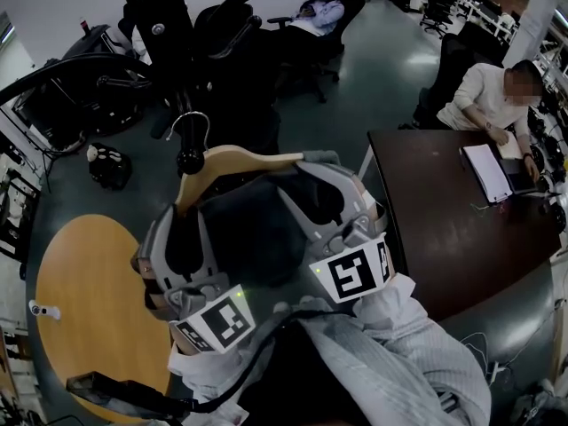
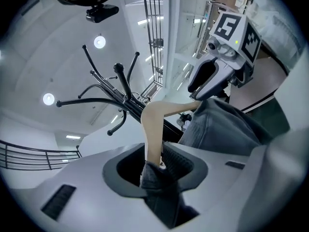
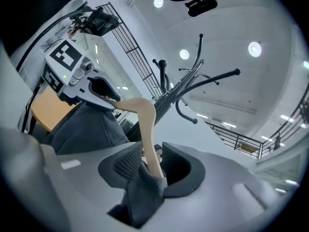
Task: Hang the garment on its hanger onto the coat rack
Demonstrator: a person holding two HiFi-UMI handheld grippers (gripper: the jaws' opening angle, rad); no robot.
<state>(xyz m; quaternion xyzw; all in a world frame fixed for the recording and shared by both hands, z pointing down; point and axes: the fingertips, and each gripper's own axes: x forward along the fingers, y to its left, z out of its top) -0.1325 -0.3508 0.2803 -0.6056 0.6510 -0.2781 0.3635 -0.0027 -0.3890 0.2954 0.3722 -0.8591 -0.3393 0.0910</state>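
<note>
dim head view; round ceiling lamps glare in both fisheye gripper views, edges vignetted dark.

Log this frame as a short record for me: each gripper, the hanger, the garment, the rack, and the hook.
left gripper: open, jaws wide around one end of the hanger
right gripper: open, jaws wide around the hanger's other end
hanger: pale wood, carrying the garment
garment: dark grey, draped over the hanger, fabric between both grippers' jaws
coat rack: black, curved arms, just beyond the hanger
hook: metal, close to the rack; cannot tell whether it is seated on an arm
</note>
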